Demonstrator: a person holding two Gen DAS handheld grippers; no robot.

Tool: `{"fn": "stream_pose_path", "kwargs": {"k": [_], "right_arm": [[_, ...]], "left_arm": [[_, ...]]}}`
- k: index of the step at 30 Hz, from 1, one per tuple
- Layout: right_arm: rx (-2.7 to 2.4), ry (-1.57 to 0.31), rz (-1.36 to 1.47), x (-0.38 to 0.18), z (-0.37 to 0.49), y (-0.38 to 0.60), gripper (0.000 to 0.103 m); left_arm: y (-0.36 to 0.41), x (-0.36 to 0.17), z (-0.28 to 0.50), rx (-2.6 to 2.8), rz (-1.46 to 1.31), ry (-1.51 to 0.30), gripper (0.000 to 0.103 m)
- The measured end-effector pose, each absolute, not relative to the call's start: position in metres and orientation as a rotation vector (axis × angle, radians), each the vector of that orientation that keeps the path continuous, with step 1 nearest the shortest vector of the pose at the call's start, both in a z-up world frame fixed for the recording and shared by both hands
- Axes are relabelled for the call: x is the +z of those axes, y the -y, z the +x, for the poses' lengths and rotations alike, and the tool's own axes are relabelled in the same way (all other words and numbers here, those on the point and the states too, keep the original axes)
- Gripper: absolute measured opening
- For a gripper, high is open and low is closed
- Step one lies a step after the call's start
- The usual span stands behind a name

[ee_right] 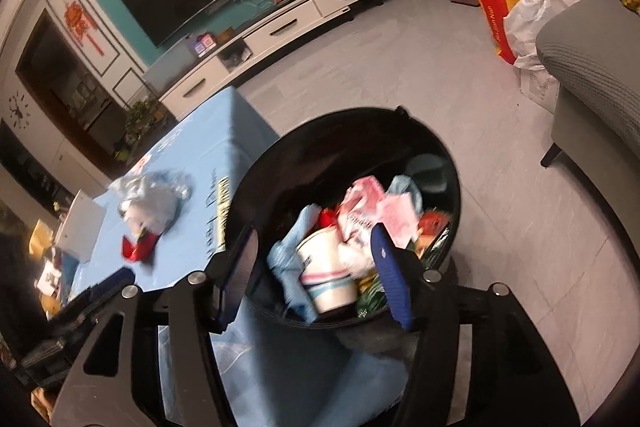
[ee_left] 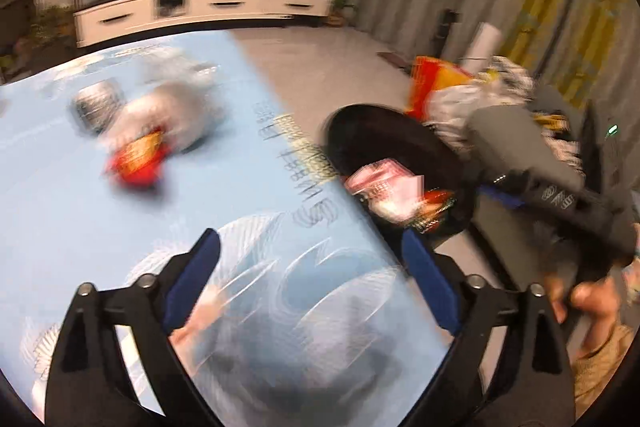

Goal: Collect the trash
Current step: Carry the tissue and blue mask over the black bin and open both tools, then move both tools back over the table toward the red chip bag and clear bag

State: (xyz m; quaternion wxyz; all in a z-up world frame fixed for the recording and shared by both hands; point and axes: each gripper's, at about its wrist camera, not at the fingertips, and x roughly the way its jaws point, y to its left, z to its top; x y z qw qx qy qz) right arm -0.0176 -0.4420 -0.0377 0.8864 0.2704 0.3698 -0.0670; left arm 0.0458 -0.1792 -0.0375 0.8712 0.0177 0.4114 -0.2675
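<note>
The right hand-held gripper (ee_right: 316,267) is hanging just above the black trash bin (ee_right: 448,155), its blue-padded jaws standing apart with nothing clamped between them. Inside the bin, nearest the jaws, a white paper cup (ee_right: 326,271) with pink and blue bands is lying tilted against a light blue cloth (ee_right: 286,255); behind it, pink printed wrappers (ee_right: 376,207) and red and green packets are crowding the far side. The bin is standing on the floor, touching the edge of the tabletop (ee_right: 200,163), which is wearing a pale blue printed cover. Left of the bin, the left hand-held gripper (ee_left: 312,279) is hovering over that cover, jaws wide apart and empty; this view is badly blurred. Farther left of the bin, a crumpled clear plastic bag (ee_right: 154,199) is lying on the cover with a red wrapper (ee_right: 138,247) touching its near side. Far beyond the bin, a white cabinet (ee_right: 280,27) is standing under a dark screen.
</note>
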Motion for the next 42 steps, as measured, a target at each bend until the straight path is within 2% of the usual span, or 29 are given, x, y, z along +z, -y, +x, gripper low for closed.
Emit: {"fn": "stream_pose_path", "kwargs": {"k": [7,18,42], "right_arm": [[-0.06,-0.818,0.489,-0.024,-0.019,0.393,0.06],[0.062,-0.829,0.335,0.011,-0.008,0.298,0.06],[0.102,-0.824,0.189,0.028,0.0,0.241,0.06]], "left_arm": [[0.1,-0.03,0.019,-0.368,-0.047,-0.863,0.097],[0.039,-0.004,-0.001,-0.328,-0.154,-0.77,0.1],[0.003,-0.013,0.006,-0.307,-0.259,-0.784,0.1]]}}
